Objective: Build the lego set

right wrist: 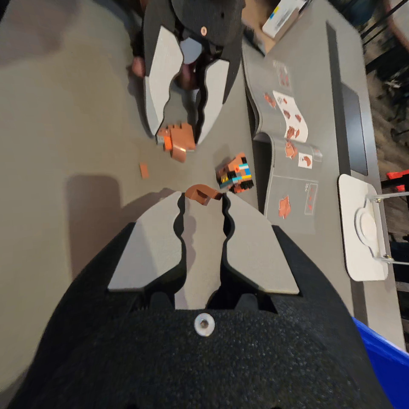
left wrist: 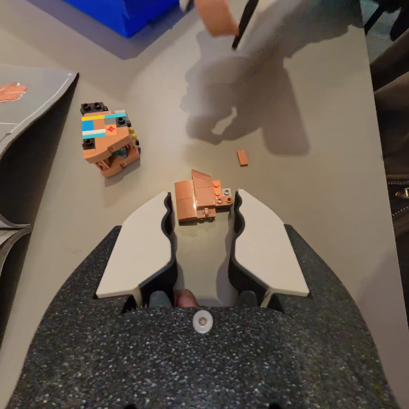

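Build approx. half done: multicoloured blocky lego body (left wrist: 109,139) stands mid-bench, left claw (left wrist: 202,204) open round flat brown lego sub-assembly (left wrist: 200,199) nearer the bench's front edge, right claw (right wrist: 202,195) gripping curved brown lego piece (right wrist: 202,194), small brown tile (left wrist: 242,157) loose; joining remains.

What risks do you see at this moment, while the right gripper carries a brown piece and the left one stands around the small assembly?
1. The right gripper holds the curved brown piece only at its fingertips, tilted; it may slip or twist out.
2. The left gripper is open around the brown sub-assembly, which lies loose on the table; closing unevenly might push it aside.
3. The small flat tile lies close by and may be knocked away.
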Available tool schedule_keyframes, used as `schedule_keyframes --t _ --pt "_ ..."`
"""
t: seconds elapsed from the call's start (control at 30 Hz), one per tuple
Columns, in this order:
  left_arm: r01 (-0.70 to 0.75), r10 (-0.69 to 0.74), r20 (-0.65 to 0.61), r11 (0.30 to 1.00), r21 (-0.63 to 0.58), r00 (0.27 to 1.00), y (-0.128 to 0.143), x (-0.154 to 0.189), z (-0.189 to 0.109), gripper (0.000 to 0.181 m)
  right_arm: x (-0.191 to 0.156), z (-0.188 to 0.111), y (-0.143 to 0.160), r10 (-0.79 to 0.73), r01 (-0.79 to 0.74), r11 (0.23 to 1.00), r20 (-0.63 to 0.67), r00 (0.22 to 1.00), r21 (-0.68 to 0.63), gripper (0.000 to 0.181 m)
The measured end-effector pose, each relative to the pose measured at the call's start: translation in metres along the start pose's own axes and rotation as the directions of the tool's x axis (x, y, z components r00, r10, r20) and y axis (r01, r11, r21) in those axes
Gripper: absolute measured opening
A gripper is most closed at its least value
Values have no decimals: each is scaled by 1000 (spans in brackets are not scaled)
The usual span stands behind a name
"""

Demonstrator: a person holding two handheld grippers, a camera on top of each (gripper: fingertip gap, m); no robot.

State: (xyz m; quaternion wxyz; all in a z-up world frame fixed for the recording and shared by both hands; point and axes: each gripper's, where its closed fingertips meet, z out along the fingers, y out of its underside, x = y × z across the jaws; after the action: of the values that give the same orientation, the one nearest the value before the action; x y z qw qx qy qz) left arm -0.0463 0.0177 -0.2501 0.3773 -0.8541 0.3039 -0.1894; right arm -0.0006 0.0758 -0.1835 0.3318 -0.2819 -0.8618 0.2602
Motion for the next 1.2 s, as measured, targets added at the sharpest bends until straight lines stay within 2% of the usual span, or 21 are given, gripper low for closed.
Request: schedule_keyframes --t 0.1,0.23,0.37,0.5,0.6,0.73,0.97,1.1,1.2 --pt "-4 2 23 997 81 1000 -14 -5 -9 54 9 16 -7 66 -53 992 -109 992 114 32" --pt "77 -83 10 953 292 996 -48 -7 -24 49 22 26 -19 157 -90 962 -253 955 256 32" --pt "218 -194 -102 894 392 976 -64 -4 -29 47 21 32 -30 77 32 962 -381 921 273 31" --pt "303 -245 -189 866 398 951 -69 2 -24 47 12 37 -41 -29 162 954 -462 886 250 32" --pt "315 -255 -201 869 382 946 -69 5 -20 45 8 42 -45 -121 254 948 -521 845 190 32" --pt "302 -238 -204 868 394 950 -72 9 -19 23 2 47 -48 -194 321 936 -551 811 143 32" --pt "111 -74 -114 926 361 991 -61 10 -21 19 -4 48 -46 -202 322 932 -494 846 170 36" --pt "36 14 -158 951 309 987 -54 23 -17 18 -13 46 -50 -296 418 887 -451 842 197 35" --pt "35 14 -161 953 299 987 -52 23 -13 17 -18 51 -51 -365 477 861 -438 822 178 34"
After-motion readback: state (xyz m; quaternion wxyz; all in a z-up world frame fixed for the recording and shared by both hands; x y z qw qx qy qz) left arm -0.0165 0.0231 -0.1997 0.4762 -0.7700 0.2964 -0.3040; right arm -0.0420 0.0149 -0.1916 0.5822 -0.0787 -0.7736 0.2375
